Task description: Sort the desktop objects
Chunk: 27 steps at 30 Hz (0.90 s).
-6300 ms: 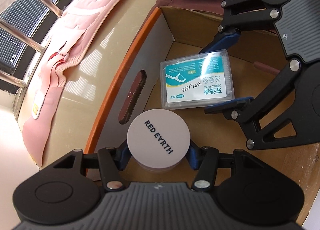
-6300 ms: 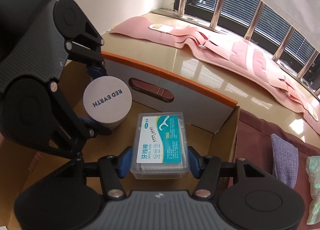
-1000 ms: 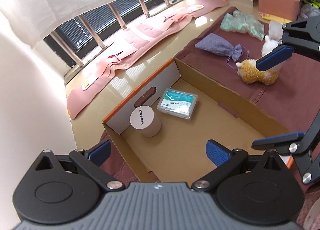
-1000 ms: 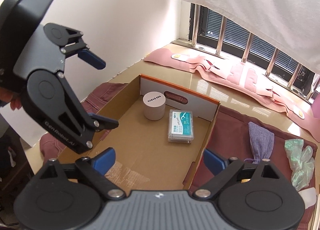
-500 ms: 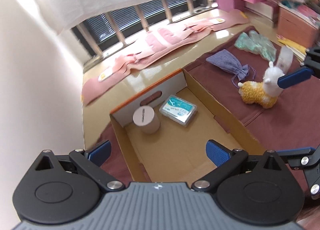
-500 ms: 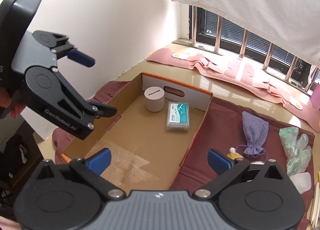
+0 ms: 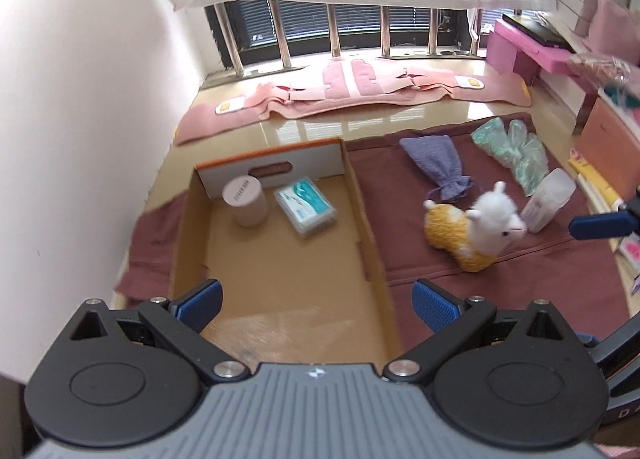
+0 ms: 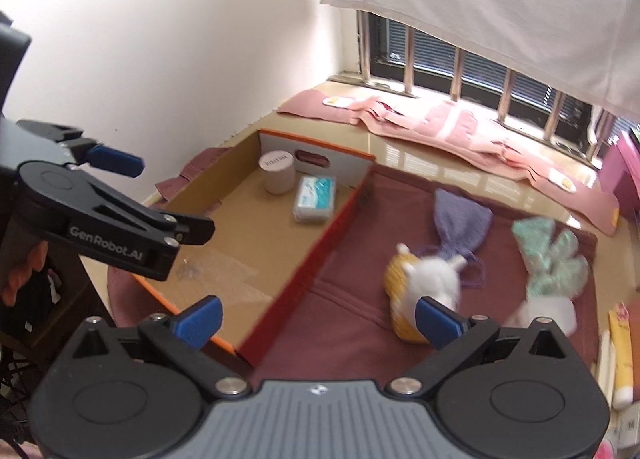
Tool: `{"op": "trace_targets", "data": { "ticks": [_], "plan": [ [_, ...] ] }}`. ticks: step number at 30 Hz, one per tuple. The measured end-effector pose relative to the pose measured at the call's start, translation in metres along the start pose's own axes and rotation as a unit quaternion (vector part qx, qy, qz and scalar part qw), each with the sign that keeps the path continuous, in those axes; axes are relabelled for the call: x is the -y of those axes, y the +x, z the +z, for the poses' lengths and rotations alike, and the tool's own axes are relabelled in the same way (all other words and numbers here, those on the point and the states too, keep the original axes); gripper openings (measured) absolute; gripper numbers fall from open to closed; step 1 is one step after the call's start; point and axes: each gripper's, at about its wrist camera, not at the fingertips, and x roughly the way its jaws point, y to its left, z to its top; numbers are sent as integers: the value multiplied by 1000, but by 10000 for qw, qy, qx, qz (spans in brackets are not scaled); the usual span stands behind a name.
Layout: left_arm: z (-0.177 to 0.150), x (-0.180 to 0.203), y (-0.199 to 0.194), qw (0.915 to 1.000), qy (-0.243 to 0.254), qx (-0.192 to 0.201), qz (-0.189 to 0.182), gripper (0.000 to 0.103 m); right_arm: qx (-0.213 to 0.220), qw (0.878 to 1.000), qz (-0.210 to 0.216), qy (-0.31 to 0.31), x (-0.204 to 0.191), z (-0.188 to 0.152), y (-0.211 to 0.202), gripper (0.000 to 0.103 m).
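A cardboard box (image 7: pixel 276 271) (image 8: pixel 248 235) holds a round pale jar (image 7: pixel 245 201) (image 8: pixel 278 172) and a clear floss-pick case (image 7: pixel 306 211) (image 8: pixel 314 198) at its far end. On the maroon cloth to the right lie a yellow-and-white alpaca plush (image 7: pixel 474 231) (image 8: pixel 420 291), a purple pouch (image 7: pixel 438 167) (image 8: pixel 460 223), a green crinkled bag (image 7: pixel 512 151) (image 8: pixel 552 255) and a clear bottle (image 7: pixel 546 205). My left gripper (image 7: pixel 316 301) is open and empty above the box's near end. My right gripper (image 8: pixel 318 319) is open and empty above the box's right wall.
A pink fabric belt (image 7: pixel 352 93) (image 8: pixel 440 127) lies along the window sill. Pink boxes (image 7: pixel 528 47) stand at the far right. A white wall is on the left. A yellow tube (image 8: pixel 622 355) lies at the right edge.
Both grippers have pulled back and up from the box and turned right. The jar and floss case stay in the box. The plush and other cloth items have come into fuller view.
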Motion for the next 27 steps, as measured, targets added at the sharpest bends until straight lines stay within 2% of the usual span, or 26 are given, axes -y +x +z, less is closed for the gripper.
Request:
{"op": "trace_targets", "data": {
  "ticks": [6,27],
  "plan": [
    [-7,28,-6,9993,-369,-52,25,103,-17,9998,-89,161,31,-26,-21,103],
    [-9,113,-2,9982,-491,-180,-304,103,-95,9944,-619,856,110,-78,-53,103]
  ]
}}
